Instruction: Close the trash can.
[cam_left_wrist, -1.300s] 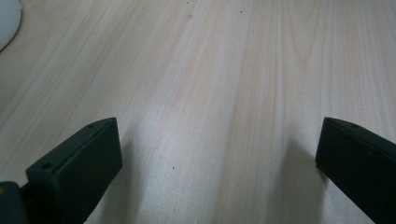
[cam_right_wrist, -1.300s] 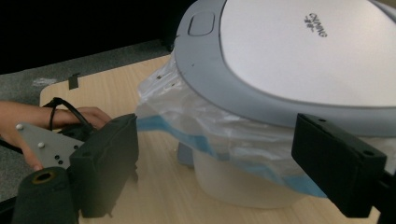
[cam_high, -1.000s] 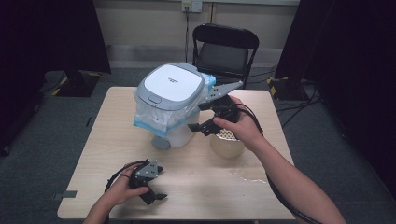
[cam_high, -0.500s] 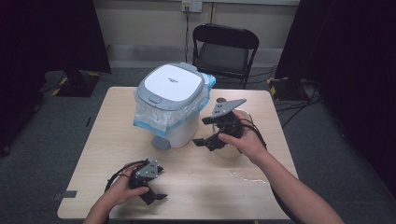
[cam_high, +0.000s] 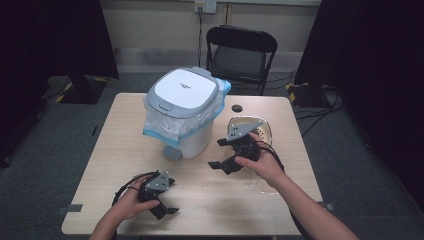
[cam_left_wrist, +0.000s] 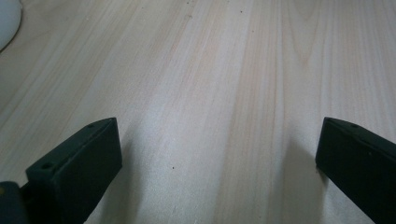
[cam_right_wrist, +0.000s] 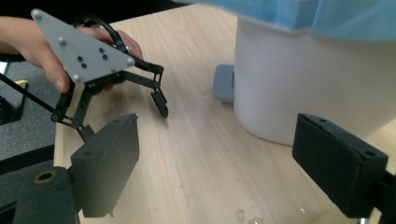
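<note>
We see both tools empty at this moment, so we judge that no carrying step is in hand. Our right tool hangs low over the bench, just beside the white bin, with its jaws standing apart and nothing between them; in the right gripper view the bare wood lies between the two black jaws and the round white wall of the bin is close at one side. Our left tool rests near the front edge of the bench, well apart from the bin, its jaws also wide and released, with only plain wood between them in the left gripper view. The bin stands upright in the middle of the bench, its lid is closed and the blue bag hangs out from under the lid all around. The grey pedal at its foot points toward our side. Behind the right tool there is a small bowl-like container; we cannot tell if something is inside it. A small dark round thing lies further back. A wet-looking mark shows on the wood near our right wrist. In our judgement the lid is not yet opened, so whatever work concerns the bin, opening it or putting something in, is mostly left to do.
</note>
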